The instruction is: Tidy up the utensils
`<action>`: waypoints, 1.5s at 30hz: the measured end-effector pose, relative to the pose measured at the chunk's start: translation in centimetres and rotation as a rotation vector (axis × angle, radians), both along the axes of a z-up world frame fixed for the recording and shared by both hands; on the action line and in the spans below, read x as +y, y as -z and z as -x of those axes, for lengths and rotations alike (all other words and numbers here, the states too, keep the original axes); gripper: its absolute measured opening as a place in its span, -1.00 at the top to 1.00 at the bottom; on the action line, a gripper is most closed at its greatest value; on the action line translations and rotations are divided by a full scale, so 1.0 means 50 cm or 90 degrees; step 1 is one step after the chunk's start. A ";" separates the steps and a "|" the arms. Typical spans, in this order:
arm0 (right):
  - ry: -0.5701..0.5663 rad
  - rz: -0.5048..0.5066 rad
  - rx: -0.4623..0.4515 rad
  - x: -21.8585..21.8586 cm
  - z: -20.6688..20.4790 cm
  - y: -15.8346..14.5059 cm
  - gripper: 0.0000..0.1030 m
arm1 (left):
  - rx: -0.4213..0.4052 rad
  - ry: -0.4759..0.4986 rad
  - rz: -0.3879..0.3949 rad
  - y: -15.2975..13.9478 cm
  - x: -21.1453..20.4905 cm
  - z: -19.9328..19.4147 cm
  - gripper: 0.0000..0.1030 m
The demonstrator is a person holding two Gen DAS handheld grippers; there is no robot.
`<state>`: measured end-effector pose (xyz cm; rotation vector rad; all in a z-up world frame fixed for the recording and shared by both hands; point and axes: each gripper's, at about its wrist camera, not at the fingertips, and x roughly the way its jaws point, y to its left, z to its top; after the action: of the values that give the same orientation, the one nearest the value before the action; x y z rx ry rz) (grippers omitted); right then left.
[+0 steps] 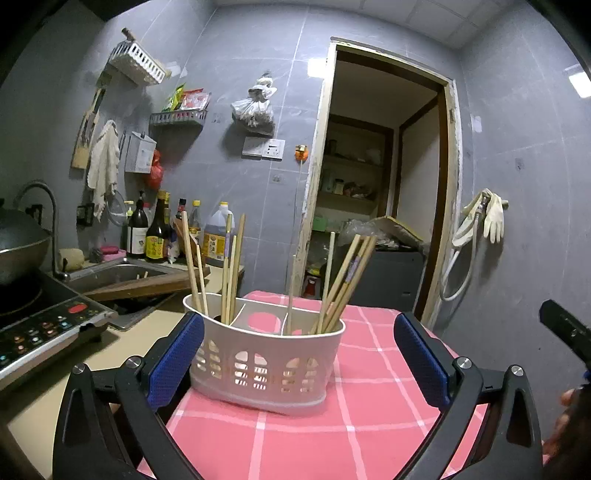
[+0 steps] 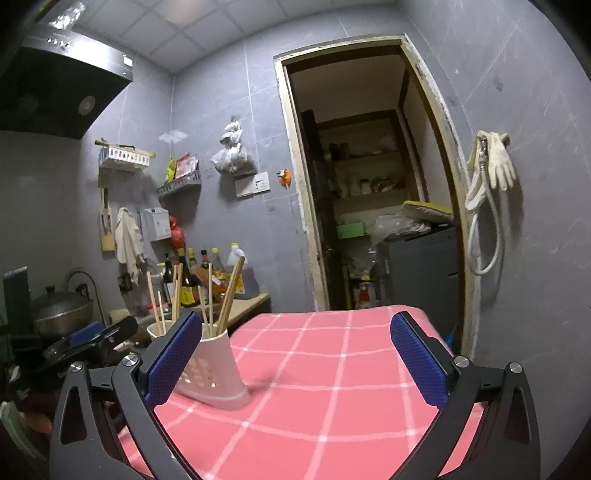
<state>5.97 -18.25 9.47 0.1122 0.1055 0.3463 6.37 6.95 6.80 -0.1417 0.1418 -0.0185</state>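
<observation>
The room is dim, with a cold blue-grey look. Light comes from above: a bright ceiling panel [image 1: 580, 84] glows at two o'clock in the left wrist view. In the right wrist view a shiny spot of glare sits on the range hood [image 2: 68, 16] at eleven o'clock. The pink checked cloth [image 2: 332, 369] is the brightest thing, lit evenly. A soft shadow falls on the wall beside the hanging glove [image 2: 498, 162] at three o'clock. The room behind the doorway [image 1: 373, 155] is darker. Both pictures are round, with black corners. Straight lines bend near the edges. The middle looks sharp; the far edges look a bit soft.
</observation>
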 end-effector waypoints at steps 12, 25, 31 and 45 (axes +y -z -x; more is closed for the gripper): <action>0.058 0.040 -0.012 -0.018 0.098 0.031 -1.00 | 0.002 -0.030 -0.004 0.021 -0.020 0.092 -0.96; 0.095 0.061 -0.014 -0.015 0.133 0.069 -1.00 | 0.006 -0.051 -0.025 0.065 -0.034 0.147 -0.96; 0.094 0.062 -0.013 -0.017 0.136 0.072 -1.00 | 0.006 -0.052 -0.026 0.071 -0.033 0.151 -0.96; 0.095 0.062 -0.013 -0.016 0.137 0.072 -1.00 | 0.005 -0.050 -0.027 0.075 -0.033 0.154 -0.96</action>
<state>-0.86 -19.05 5.86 0.0197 0.0927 0.1936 -1.35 5.30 3.08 -0.1055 0.1441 0.0637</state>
